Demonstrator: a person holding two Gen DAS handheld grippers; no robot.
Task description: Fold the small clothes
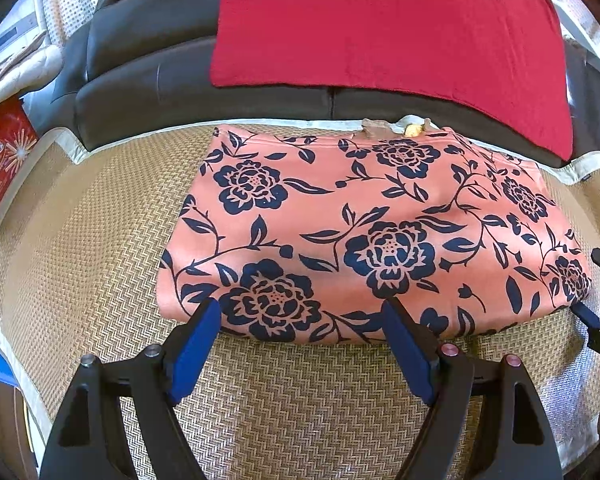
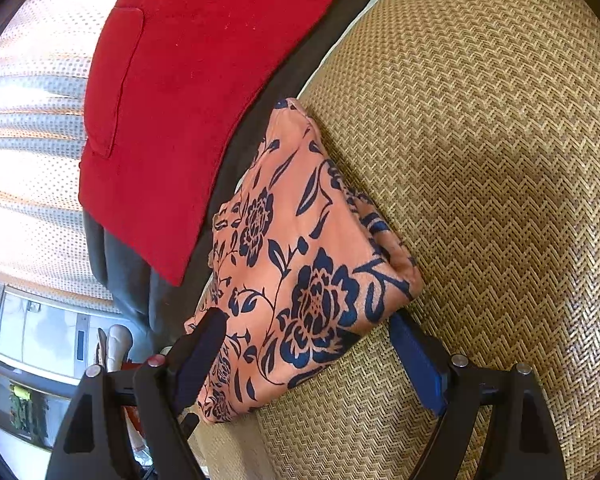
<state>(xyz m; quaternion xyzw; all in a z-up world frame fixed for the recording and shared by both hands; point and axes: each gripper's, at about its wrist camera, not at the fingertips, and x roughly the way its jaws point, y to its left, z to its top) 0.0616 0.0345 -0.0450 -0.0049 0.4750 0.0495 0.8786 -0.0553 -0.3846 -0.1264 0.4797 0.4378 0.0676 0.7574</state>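
1. Your folded garment (image 1: pixel 364 232) is a smooth, slightly glossy salmon-pink cloth printed with navy flowers and leaves, folded into a flat rough rectangle with soft rounded edges. It lies on the woven mat (image 1: pixel 100 248), up against the mat's far edge.
2. The mat is a tan herringbone weave, coarse and ribbed, bound with a pale cloth border (image 1: pixel 70 146).
3. Your left gripper (image 1: pixel 300 312) stands with its jaws spread wide at the garment's near edge — the blue pads (image 1: pixel 194 352) reach the fold line, but nothing is pinched between them.
4. Your right gripper (image 2: pixel 306 328) is also spread wide; its two fingers straddle the garment's near right corner, cloth between them, pads not pressing. From the left wrist view you see its dark tip (image 1: pixel 596 320) at the mat's right side, just beside that corner.
5. Beyond the mat's far edge runs a dark cushioned backrest (image 1: pixel 148 40), smooth like leather, with a red cloth (image 1: pixel 388 28) draped flat over it — a matte, faintly fuzzy fabric with a stitched patch pocket (image 2: pixel 114 80).
6. A small tan and yellow scrap (image 1: pixel 396 128) peeks out at the garment's far edge; you cannot tell what it is.
7. A red printed packet (image 1: pixel 4 160) sits off the mat's left edge.
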